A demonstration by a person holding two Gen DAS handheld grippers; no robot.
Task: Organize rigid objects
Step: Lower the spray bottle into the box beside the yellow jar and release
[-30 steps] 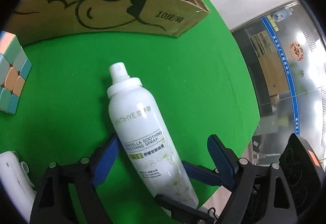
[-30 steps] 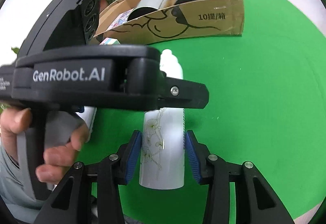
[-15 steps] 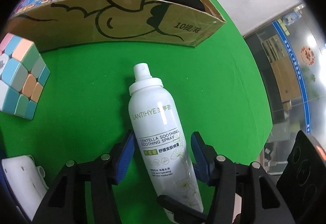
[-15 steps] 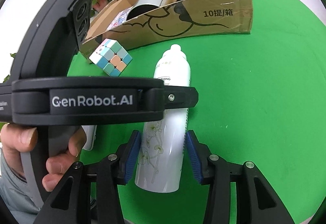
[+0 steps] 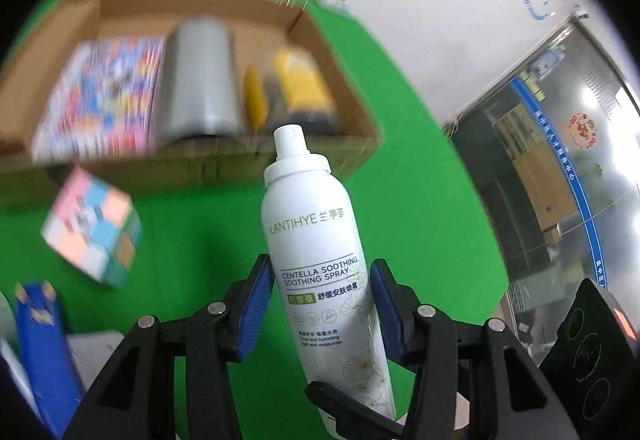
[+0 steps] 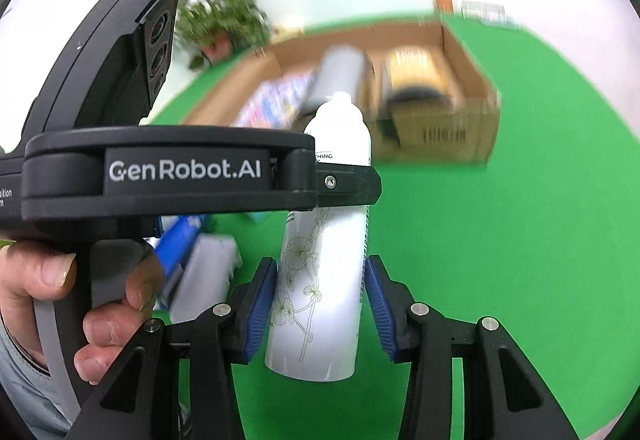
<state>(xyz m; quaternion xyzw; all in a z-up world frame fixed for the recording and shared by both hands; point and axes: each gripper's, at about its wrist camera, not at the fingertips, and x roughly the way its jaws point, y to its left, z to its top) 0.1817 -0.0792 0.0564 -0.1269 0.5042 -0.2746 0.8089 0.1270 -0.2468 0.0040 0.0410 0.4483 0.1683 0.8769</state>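
Lifted off the green table [image 5: 420, 167] since a second ago, the white cylindrical spray bottle with a white nozzle cap and gold flower print [image 5: 320, 264] now hangs in the air short of the open brown cardboard box [image 5: 344, 87], nozzle toward it. My left tool [image 5: 320, 304] is closing on its labelled middle and my right tool [image 6: 320, 304] pinches its base end. I judge it light, stiff and slick-walled, so gripping the straight body suits it best.

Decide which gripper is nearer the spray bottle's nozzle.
Left. The left gripper, jaws closing, clasps the spray bottle mid-body, below the nozzle; the right gripper holds its base end.
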